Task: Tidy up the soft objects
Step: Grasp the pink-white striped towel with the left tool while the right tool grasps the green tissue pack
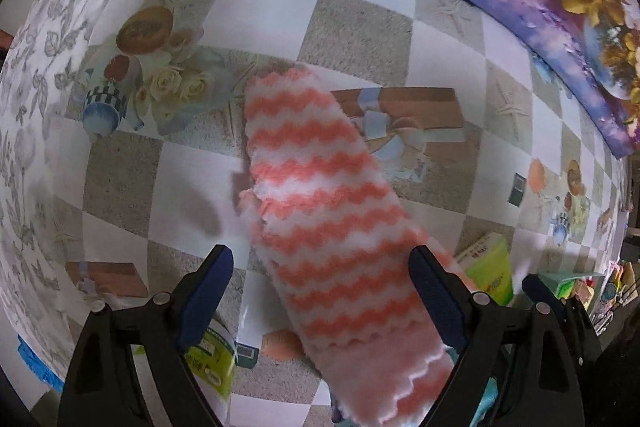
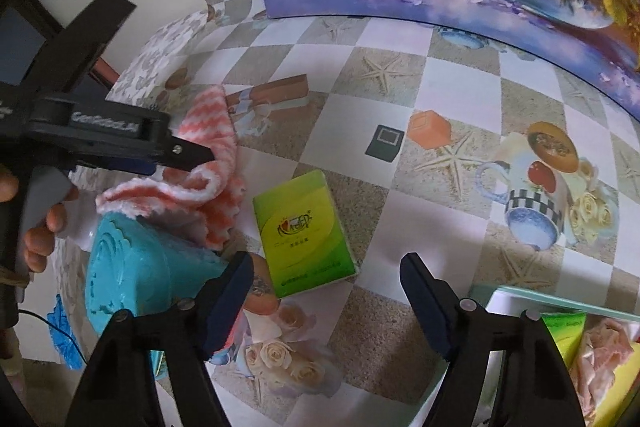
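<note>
The left gripper (image 1: 322, 267) hangs over the pink-and-white striped cloth (image 1: 320, 211), jaws wide, the cloth lying between them on the desk (image 1: 360, 19) but not pinched. Lower squarely, then close on the thick middle fold. The right gripper (image 2: 326, 291), jaws fairly wide and empty, has the green tissue pack (image 2: 304, 231) just ahead.
</note>
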Demonstrator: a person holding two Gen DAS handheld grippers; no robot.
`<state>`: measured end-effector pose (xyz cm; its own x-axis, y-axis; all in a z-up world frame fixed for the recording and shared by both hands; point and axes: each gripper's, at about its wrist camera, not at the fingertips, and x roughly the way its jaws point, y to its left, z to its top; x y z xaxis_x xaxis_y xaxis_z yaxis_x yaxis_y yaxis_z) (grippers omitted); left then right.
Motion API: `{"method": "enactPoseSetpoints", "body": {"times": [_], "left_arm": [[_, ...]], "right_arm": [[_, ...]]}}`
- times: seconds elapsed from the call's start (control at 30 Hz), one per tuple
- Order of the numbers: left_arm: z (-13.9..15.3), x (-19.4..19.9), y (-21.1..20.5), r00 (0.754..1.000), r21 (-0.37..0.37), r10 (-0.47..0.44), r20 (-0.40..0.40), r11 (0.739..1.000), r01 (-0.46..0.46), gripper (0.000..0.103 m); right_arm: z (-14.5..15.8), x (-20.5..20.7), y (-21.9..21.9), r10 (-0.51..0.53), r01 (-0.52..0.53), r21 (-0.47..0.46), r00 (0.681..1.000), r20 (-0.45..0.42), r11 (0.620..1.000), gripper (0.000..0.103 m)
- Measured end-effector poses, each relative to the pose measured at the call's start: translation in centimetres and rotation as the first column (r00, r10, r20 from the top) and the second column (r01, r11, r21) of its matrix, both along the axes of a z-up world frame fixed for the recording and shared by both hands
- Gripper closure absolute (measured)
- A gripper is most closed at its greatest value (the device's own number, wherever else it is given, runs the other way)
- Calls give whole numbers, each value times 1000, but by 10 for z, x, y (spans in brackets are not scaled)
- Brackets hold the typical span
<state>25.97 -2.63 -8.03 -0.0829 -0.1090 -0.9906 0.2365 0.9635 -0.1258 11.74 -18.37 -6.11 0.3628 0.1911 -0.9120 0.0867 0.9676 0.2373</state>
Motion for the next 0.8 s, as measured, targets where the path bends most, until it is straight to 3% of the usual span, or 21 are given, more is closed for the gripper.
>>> {"method": "enactPoseSetpoints", "body": {"times": [0.2,0.23,0.43,0.53,0.67,0.8], "left_arm": [[-15,0,-1,1000,10,12,-27,1000,-12,14],[-16,0,-1,1000,16,13,-22,1000,-13,14],[-14,-3,-22,1000,40,-20,21,999,19,25],[-11,-9,-34,998,34,-42,56,999,40,40],[-6,-13,-44,996,-18,-58,73,998,60,79],[-6,-11,-47,995,-54,-51,91,997,56,90]], "right_arm": [[-4,1,0,14,-14,41,1000,4,999,39],[-5,1,-1,8,-8,34,1000,3,999,50],[-8,-2,-12,-30,29,75,1000,9,997,57],[-8,-4,-18,-49,48,91,999,12,995,60],[-8,-6,-21,-63,61,96,998,14,993,61],[0,-7,-19,-52,50,63,998,33,997,60]]}}
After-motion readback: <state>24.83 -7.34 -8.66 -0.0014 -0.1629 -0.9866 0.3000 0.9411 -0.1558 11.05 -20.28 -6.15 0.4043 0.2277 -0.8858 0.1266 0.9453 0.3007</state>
